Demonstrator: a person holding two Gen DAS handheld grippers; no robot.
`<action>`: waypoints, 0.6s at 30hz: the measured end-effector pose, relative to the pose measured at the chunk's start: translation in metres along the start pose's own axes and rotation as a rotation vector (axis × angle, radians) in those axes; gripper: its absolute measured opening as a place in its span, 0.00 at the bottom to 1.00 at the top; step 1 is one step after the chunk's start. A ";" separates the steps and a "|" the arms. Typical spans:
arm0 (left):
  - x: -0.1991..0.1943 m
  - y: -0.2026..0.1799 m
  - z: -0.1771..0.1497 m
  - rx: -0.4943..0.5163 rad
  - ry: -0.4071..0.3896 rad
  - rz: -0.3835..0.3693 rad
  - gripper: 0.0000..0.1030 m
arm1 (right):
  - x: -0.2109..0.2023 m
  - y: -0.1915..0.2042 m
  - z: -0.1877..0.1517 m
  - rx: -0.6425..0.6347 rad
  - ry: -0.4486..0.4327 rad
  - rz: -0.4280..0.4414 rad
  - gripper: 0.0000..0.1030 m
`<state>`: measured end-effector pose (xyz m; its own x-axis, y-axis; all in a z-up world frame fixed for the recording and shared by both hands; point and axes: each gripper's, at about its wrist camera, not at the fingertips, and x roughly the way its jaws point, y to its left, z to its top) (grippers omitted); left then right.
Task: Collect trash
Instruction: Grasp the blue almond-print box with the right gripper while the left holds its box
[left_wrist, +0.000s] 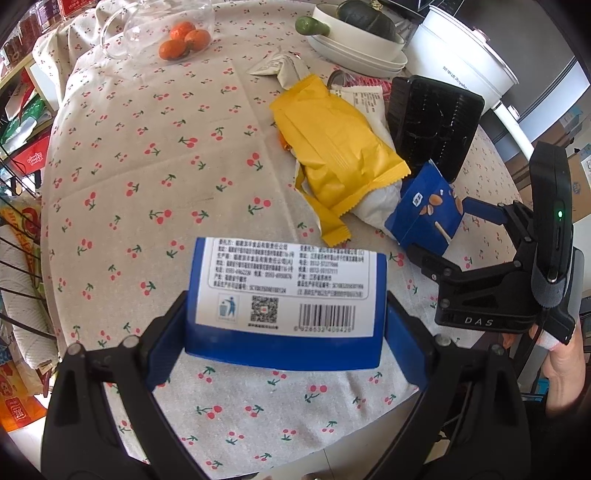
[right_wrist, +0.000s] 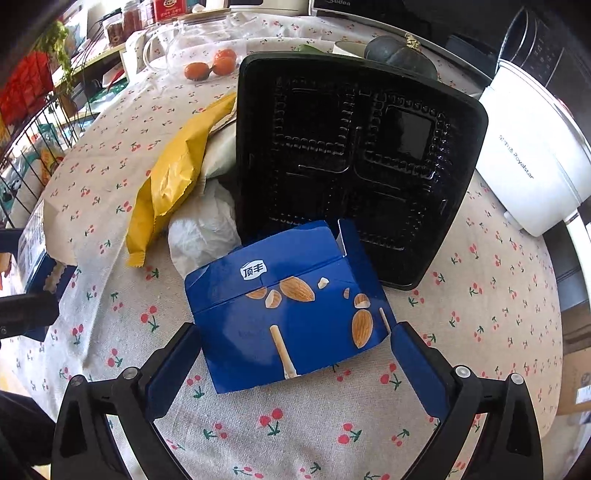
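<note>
My left gripper (left_wrist: 284, 325) is shut on a blue box with a white barcode label (left_wrist: 286, 295), held above the cherry-print tablecloth. My right gripper (right_wrist: 295, 354) is open, its fingers either side of a torn blue almond-stick box (right_wrist: 291, 325) lying on the cloth; it also shows in the left wrist view (left_wrist: 424, 210). Behind it lie a black plastic tray (right_wrist: 354, 162), a yellow wrapper (right_wrist: 173, 177) and crumpled white paper (right_wrist: 203, 229). In the left wrist view the yellow wrapper (left_wrist: 332, 151) and the tray (left_wrist: 432, 125) sit at centre right.
Oranges (left_wrist: 183, 38) and a glass jug (left_wrist: 155, 26) stand at the back. White dishes with a squash (left_wrist: 354, 44) and a white cooker (right_wrist: 532, 155) stand at the right. A wire rack (left_wrist: 18, 229) is beyond the table's left edge.
</note>
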<state>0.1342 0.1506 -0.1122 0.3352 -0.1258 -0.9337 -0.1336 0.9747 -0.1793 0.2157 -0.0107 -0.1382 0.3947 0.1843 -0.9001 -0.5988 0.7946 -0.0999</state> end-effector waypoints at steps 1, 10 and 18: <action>0.000 0.000 0.000 0.000 0.000 0.000 0.93 | -0.001 -0.003 0.000 0.018 -0.008 0.010 1.00; 0.000 -0.001 -0.001 0.005 -0.006 -0.005 0.93 | -0.013 -0.037 -0.009 0.174 -0.009 0.172 0.50; -0.004 -0.006 0.000 0.010 -0.020 -0.016 0.93 | -0.033 -0.062 -0.036 0.398 0.015 0.234 0.90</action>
<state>0.1335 0.1457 -0.1072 0.3559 -0.1374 -0.9244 -0.1187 0.9745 -0.1905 0.2148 -0.0871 -0.1174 0.2689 0.3789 -0.8855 -0.3555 0.8935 0.2743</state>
